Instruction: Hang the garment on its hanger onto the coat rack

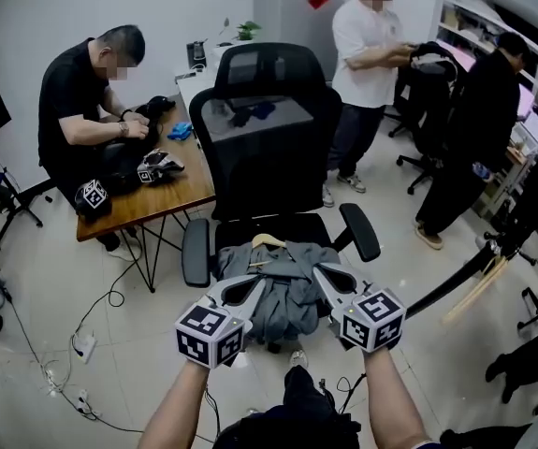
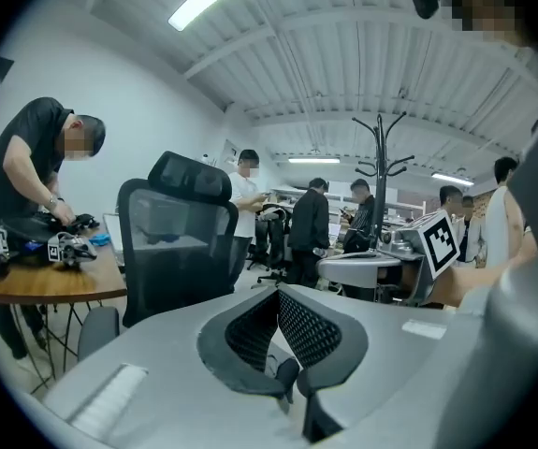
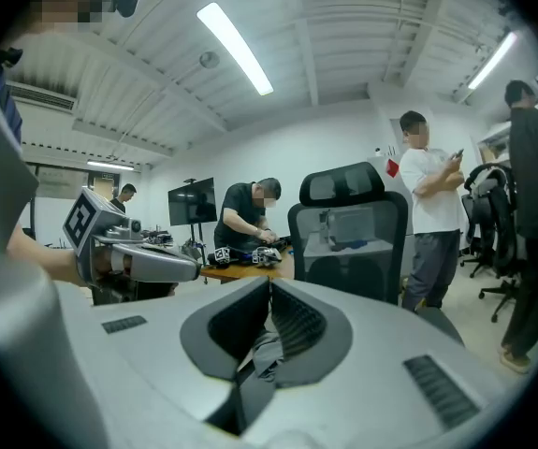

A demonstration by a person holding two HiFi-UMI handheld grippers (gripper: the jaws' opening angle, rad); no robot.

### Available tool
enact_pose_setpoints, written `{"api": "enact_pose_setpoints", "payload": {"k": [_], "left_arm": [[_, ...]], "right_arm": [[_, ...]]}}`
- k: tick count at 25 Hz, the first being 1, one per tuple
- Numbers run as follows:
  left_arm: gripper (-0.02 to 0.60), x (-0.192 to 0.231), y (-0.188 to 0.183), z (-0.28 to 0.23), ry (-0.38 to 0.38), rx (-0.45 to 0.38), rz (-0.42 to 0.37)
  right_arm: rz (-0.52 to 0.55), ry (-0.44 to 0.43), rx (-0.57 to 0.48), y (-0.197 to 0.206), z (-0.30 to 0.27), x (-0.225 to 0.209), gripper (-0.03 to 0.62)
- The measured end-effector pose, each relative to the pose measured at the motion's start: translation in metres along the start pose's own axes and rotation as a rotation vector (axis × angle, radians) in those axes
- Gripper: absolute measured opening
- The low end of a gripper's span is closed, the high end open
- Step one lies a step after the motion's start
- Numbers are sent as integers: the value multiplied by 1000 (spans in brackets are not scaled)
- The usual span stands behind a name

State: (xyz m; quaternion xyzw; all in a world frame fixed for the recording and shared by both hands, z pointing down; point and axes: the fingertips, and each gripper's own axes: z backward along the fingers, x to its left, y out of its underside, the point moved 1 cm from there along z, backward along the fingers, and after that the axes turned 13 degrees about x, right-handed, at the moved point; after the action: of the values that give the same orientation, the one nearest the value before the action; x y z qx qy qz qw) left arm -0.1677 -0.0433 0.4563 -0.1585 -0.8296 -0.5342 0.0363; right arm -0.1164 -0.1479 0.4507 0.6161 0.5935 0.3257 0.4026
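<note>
**Both tongs at the garment on the chair seat**

The right gripper (image 3: 269, 293) jaws pinch a fold of the grey garment (image 1: 287, 302). The left gripper (image 2: 278, 297) jaws are pressed together; cloth between them cannot be confirmed. The garment lies heaped on the black office chair (image 1: 278, 223) seat, hemmed by both armrests (image 1: 195, 251), with the wooden hanger (image 1: 267, 242) at its rear edge. The coat rack (image 2: 382, 157) stands well apart, among standing people.
</note>
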Motion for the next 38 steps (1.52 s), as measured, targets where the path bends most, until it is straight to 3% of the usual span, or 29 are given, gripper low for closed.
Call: {"api": "enact_pose_setpoints", "payload": {"k": [14,23,30,32,34,38], "left_arm": [[2,95,-31,-147,-182,56,78],[2,148,-19,-207,-172,96,114],[2,189,26,-250,-165,178,140],[3,200,42,-259,-171,204,157],[2,209,60,-267,-169,230,173],[3,221,96,-278,-163,270,210]], "right_arm": [[55,-141,117,4,-127,-145,20],[64,-153,217,35,-201,-182,25],[25,-176,330,85,-257,-204,39],[13,-208,386,109,-279,-210,166],[25,-229,462,139,-303,-218,198],[58,-284,634,203,-349,-237,198]]}}
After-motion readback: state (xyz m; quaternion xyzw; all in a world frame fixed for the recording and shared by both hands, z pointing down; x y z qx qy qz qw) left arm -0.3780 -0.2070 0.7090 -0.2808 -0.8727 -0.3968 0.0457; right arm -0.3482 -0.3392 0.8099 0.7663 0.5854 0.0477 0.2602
